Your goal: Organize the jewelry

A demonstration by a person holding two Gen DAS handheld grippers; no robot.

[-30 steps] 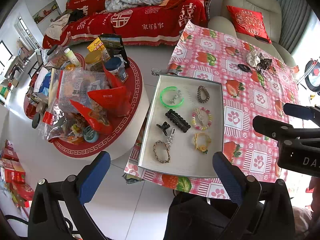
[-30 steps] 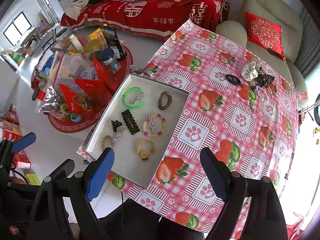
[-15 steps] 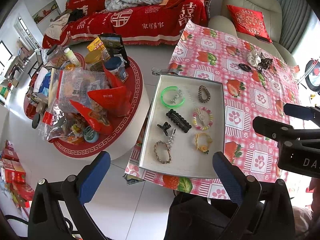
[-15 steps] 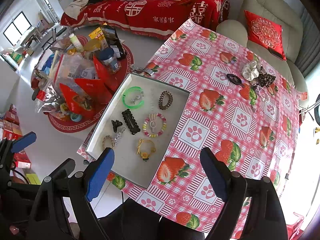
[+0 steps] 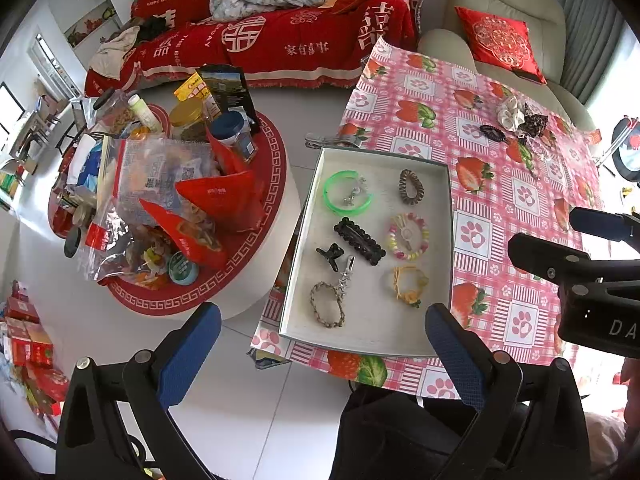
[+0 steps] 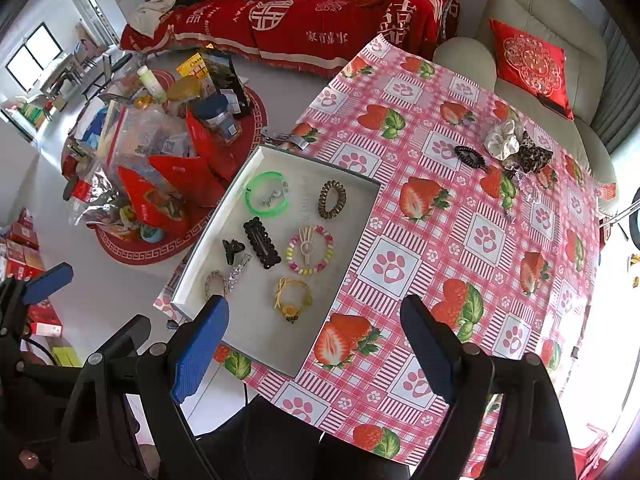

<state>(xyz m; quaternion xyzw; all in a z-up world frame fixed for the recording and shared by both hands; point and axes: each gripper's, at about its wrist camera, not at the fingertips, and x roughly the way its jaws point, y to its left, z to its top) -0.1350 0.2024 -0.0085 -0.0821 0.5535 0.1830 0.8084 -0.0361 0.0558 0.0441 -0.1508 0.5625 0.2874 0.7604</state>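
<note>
Resting in the shallow white cardboard tray (image 6: 256,344) are eight pieces; beyond it, scrunchies (image 6: 502,142) remain on the tabletop. Both grippers' fingers (image 6: 200,344) (image 5: 188,356) spread, empty.

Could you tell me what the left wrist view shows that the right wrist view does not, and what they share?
Only the left wrist view shows the whole braided bracelet in the tray; in the right wrist view a jaw partly covers it. Only the right wrist view shows the table's full right side and near edge. Both share the tray, green bangle, coil hair tie, bead bracelet and the scrunchies outside the tray; both grippers' jaws are open and empty.
</note>
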